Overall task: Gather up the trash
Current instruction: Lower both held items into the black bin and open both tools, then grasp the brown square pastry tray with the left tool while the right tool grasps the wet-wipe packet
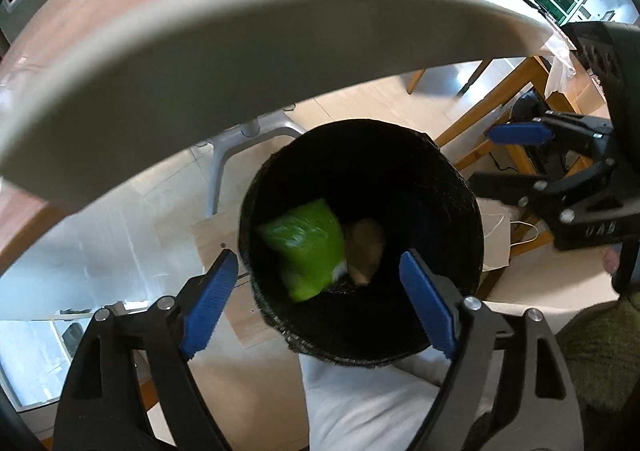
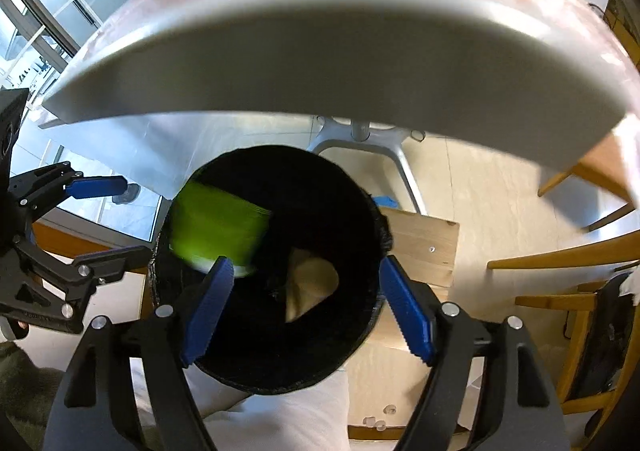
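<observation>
A black round trash bin stands on the floor below the table edge; it also shows in the right wrist view. Inside it are a green packet, blurred with motion in the right wrist view, and a beige crumpled piece. My left gripper hangs open and empty over the bin mouth. My right gripper is open and empty over the bin too. Each gripper appears in the other's view, the right one and the left one.
The white round table edge overhangs the bin. A metal table base and a wooden board lie on the floor. Wooden chairs stand to the right. A white cushion is below the bin.
</observation>
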Action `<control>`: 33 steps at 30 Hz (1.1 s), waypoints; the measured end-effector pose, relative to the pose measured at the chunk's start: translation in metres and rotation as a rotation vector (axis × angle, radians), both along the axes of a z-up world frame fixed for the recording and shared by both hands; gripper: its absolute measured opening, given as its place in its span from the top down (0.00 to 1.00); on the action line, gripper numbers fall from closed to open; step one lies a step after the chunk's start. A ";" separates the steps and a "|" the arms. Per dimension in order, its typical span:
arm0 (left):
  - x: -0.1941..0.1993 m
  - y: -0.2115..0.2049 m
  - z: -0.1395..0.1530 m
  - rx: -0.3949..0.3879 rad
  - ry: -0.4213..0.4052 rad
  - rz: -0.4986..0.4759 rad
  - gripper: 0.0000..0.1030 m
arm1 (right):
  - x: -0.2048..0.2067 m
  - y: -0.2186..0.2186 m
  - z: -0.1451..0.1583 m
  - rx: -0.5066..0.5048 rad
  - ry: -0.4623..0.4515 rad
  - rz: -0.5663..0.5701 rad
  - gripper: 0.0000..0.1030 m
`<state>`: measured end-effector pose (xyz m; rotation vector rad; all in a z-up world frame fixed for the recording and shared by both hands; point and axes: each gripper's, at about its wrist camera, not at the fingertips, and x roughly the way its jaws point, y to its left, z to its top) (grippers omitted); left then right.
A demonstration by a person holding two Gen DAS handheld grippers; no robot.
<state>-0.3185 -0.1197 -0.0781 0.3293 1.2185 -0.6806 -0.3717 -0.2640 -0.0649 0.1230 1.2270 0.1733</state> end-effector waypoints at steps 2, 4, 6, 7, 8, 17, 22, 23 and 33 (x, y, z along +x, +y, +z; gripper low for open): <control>-0.002 0.006 0.011 -0.008 -0.007 0.005 0.18 | -0.006 -0.003 0.018 0.005 -0.029 0.011 0.28; -0.007 0.011 0.032 -0.040 -0.030 0.003 0.18 | -0.014 -0.006 0.045 0.004 -0.087 0.027 0.28; -0.013 0.015 0.062 -0.087 -0.081 -0.008 0.18 | -0.020 -0.008 0.071 -0.008 -0.158 0.044 0.28; -0.015 0.017 0.079 -0.112 -0.117 -0.015 0.18 | -0.020 -0.009 0.091 -0.036 -0.218 0.042 0.27; -0.015 0.018 0.091 -0.129 -0.151 -0.018 0.18 | -0.018 -0.011 0.101 -0.058 -0.255 0.034 0.21; 0.047 -0.021 0.127 -0.071 -0.454 0.053 0.06 | 0.073 -0.023 0.102 -0.117 -0.348 0.003 0.15; 0.082 -0.045 0.113 -0.017 -0.487 0.024 0.06 | 0.114 -0.036 0.094 0.092 -0.266 -0.104 0.15; 0.083 -0.046 0.111 -0.008 -0.492 0.020 0.06 | 0.118 -0.040 0.092 0.139 -0.252 -0.131 0.17; 0.105 -0.071 0.098 0.016 -0.511 -0.006 0.06 | 0.146 -0.041 0.075 0.217 -0.180 -0.231 0.25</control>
